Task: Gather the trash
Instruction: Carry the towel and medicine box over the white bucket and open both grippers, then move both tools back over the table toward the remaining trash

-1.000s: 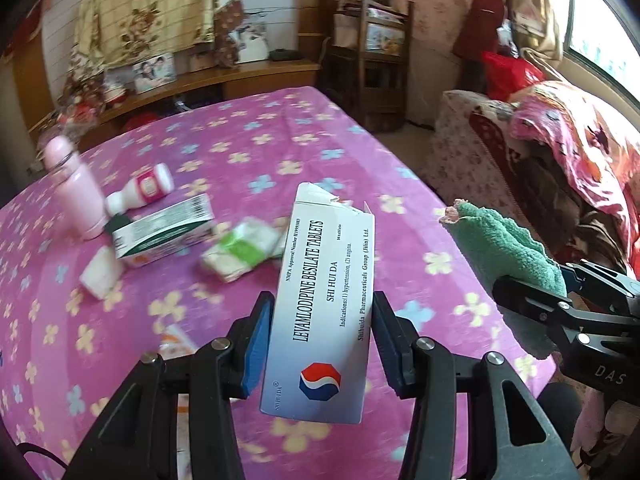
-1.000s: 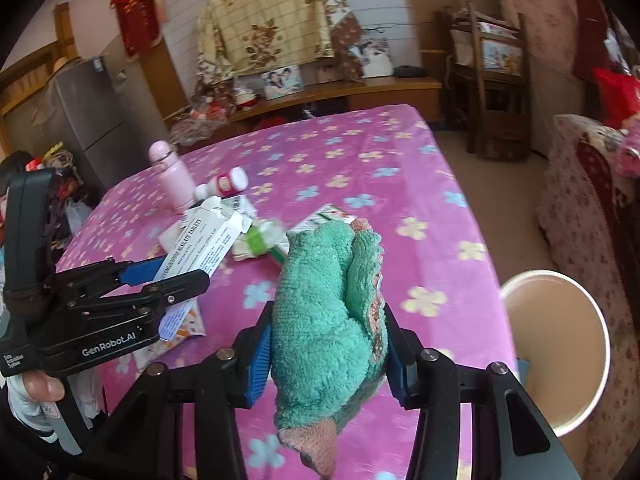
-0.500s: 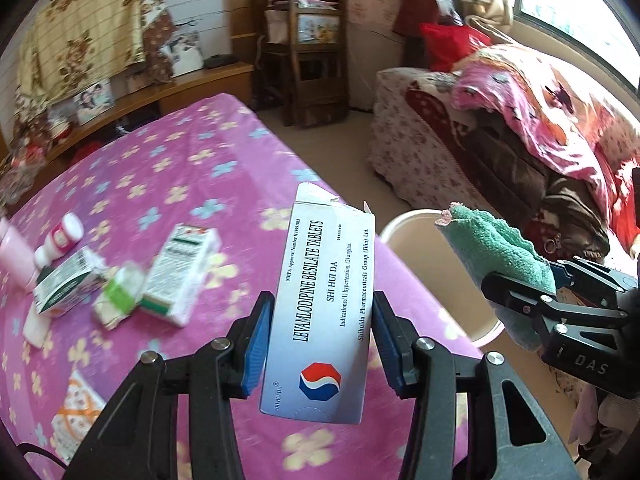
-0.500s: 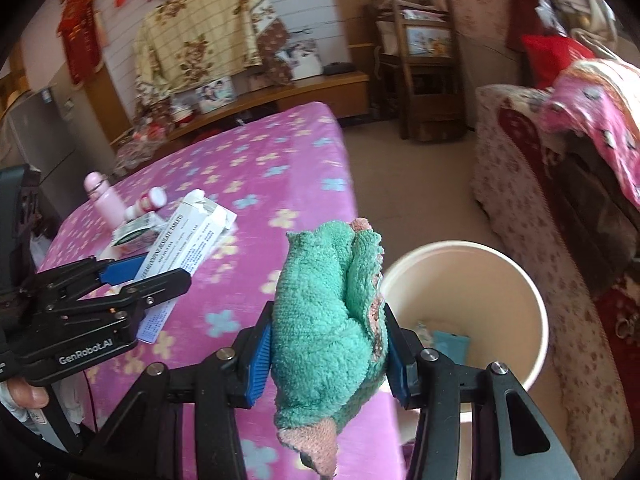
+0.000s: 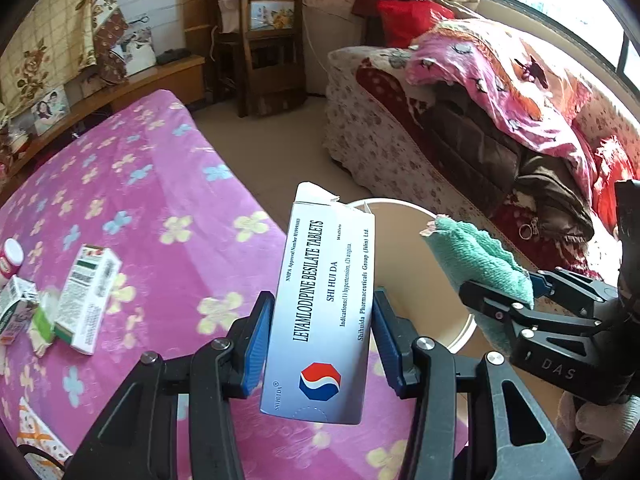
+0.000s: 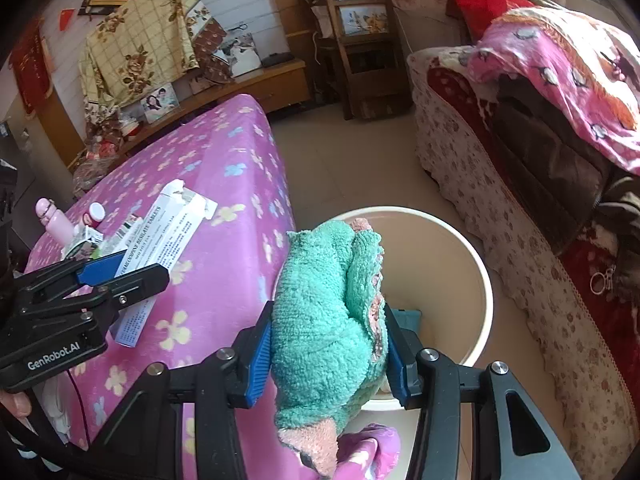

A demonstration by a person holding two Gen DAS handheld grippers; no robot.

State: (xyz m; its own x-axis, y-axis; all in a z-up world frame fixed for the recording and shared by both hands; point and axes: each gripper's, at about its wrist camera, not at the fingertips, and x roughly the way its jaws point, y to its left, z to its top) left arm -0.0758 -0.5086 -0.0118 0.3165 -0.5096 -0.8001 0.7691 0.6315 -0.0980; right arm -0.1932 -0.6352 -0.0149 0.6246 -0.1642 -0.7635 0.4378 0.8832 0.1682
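Observation:
My left gripper (image 5: 323, 340) is shut on a white tablet box (image 5: 322, 320) with a torn top flap, held upright over the table's right edge, next to the cream bin (image 5: 416, 264). It shows from the side in the right wrist view (image 6: 160, 248). My right gripper (image 6: 328, 354) is shut on a crumpled green cloth (image 6: 328, 312) with pink edging, held over the near rim of the bin (image 6: 448, 264). The cloth also shows in the left wrist view (image 5: 472, 260). Something blue (image 6: 406, 318) lies inside the bin.
The table has a purple flowered cover (image 5: 132, 200). On its left lie a green-and-white carton (image 5: 86, 300), a smaller box (image 5: 16, 312), a red-labelled bottle (image 5: 10, 258) and a pink bottle (image 6: 54, 222). A sofa with a pink blanket (image 5: 500, 92) stands right of the bin.
Both grippers have swung right, away from the middle of the table toward the bin, carrying the box and the cloth. The bin now lies close under both. Neither grip has changed.

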